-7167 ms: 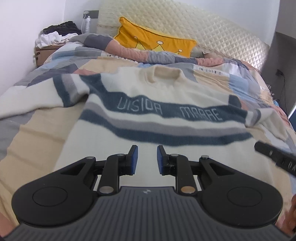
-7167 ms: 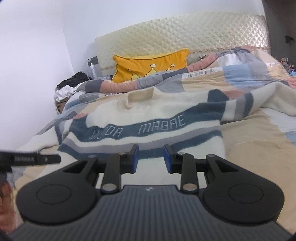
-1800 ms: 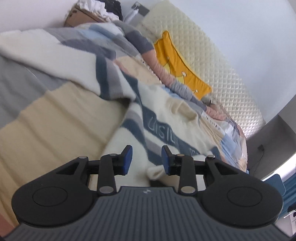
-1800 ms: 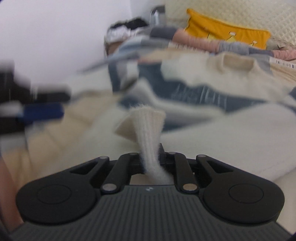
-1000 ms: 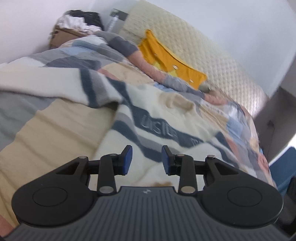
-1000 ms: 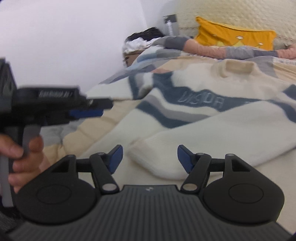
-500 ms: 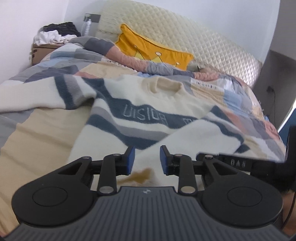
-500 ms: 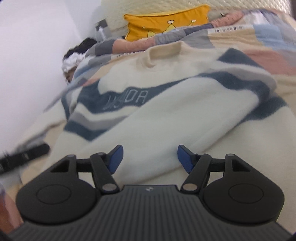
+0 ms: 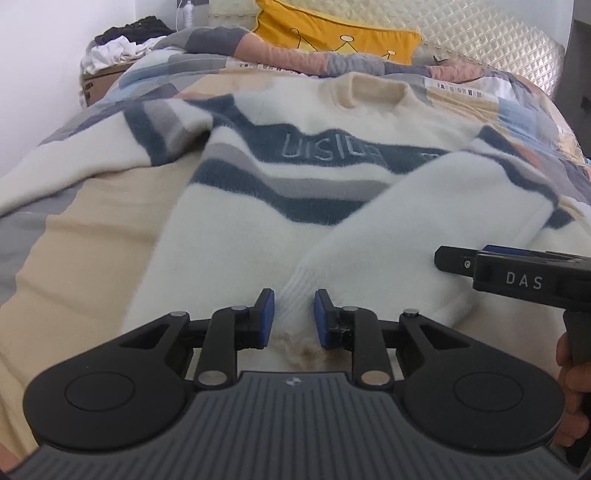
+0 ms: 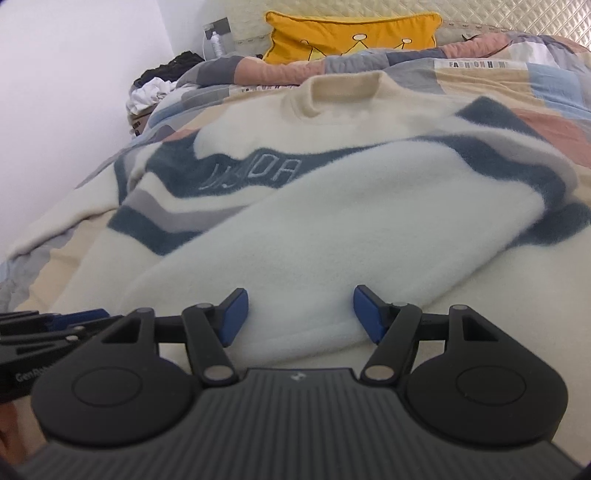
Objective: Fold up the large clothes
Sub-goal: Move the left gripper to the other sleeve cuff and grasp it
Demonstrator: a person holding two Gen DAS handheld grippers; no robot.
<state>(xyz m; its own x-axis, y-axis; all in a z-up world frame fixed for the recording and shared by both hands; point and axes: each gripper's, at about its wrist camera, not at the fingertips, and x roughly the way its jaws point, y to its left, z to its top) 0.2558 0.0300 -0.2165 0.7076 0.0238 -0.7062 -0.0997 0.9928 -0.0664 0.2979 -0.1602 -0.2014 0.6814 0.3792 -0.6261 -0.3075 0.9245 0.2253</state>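
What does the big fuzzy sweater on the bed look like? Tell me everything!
The sweater looks soft and fleecy, cream-white with dark blue and grey stripes and pale letters across the chest. Its beige round collar points toward the yellow pillow. It lies flat, front up, on the patchwork blanket. One sleeve is folded across the body, with its ribbed cuff near the bottom edge; the other sleeve stretches out sideways.

"DAS" on the right tongs (image 9: 491,254) (sweater (image 9: 332,206) lettering partly hidden).

The folded sleeve (image 9: 406,229) hides the end of the sweater's (image 9: 236,236) lettering (image 9: 328,151).
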